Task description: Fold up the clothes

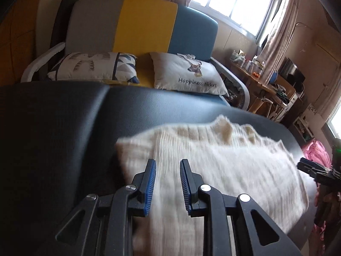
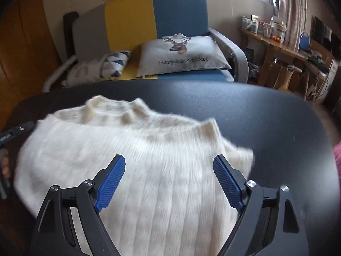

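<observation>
While the fluffy cream ribbed knit sweater (image 2: 136, 160) lies spread on the black table (image 2: 266, 117) under both fingertips, left gripper (image 1: 168, 184) narrowly parted, right gripper (image 2: 169, 181) splayed, both empty; folds unclear.

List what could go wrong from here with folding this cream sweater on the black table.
1. The sweater looks thick and fuzzy; the left tongs, open only narrowly above it, may pinch several layers or snag fibres.
2. The right tongs are open wide with nothing held; closing on the flat middle may bunch the knit instead of catching an edge.
3. The table looks smooth, so the garment may slide toward its edge when pulled.
</observation>
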The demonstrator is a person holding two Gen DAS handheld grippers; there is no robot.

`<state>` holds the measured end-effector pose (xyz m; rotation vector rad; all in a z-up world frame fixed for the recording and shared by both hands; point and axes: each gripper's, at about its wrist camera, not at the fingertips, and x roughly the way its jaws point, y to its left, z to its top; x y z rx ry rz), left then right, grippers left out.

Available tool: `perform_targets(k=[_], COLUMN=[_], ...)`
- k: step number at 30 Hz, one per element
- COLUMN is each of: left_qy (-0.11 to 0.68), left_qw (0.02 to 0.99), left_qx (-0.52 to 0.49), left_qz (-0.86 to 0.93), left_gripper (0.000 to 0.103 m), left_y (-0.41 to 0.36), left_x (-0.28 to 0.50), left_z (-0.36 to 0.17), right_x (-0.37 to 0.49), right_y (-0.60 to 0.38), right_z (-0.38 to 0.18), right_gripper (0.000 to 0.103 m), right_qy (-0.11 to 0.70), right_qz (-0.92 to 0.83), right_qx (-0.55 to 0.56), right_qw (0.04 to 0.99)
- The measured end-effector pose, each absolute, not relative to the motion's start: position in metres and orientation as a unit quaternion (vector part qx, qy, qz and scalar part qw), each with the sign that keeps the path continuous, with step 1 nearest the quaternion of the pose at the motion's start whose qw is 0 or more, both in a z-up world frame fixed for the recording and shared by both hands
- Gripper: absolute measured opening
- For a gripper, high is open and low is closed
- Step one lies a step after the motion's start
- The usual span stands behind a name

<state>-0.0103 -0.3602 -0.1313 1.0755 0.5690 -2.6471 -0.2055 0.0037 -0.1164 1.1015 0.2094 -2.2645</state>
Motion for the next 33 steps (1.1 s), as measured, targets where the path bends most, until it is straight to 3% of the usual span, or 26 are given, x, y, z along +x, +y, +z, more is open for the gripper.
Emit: perform_targets(k=[5, 8, 12, 15, 22, 33], left_qy=[0.176, 0.203, 0.283, 0.296, 0.423, 0.466], left_qw=[0.129, 0.134, 0.119, 0.110, 0.013, -0.018], left_qx=[0.399, 0.390, 0.364, 0.351, 0.363, 0.363], left_qz=[-0.891, -0.888, -0.880, -0.882, -0.830, -0.807], left_gripper=[0.024, 0.026, 0.025, 0.026, 0.038, 0.042], left_y=[-0.352, -0.355, -0.371, -0.378, -0.404, -0.423], left_x=[-0.008, -0.007, 0.021, 0.053, 0.103, 0.080], left_z=[-0.159, -0.159, -0.147, -0.141, -0.170, -0.192], right_x=[-0.182, -0.179, -0.167, -0.148, -0.107, -0.088], right_y=[0.022, 0.021, 0.020, 0.021, 0.020, -0.005], right_z=[-0.145, -0.159, -0.148, -0.138, -0.120, -0.110], right_gripper=[0.087, 0.091, 0.091, 0.091, 0.091, 0.091], right_qy=[0.074, 0.079, 0.072, 0.060, 0.040, 0.080], right_qz=[-0.837, -0.841, -0.847, -0.851, -0.854, -0.849], right_qx=[0.455, 0.451, 0.444, 0.434, 0.418, 0.420], right_qw=[0.296, 0.287, 0.283, 0.290, 0.305, 0.311])
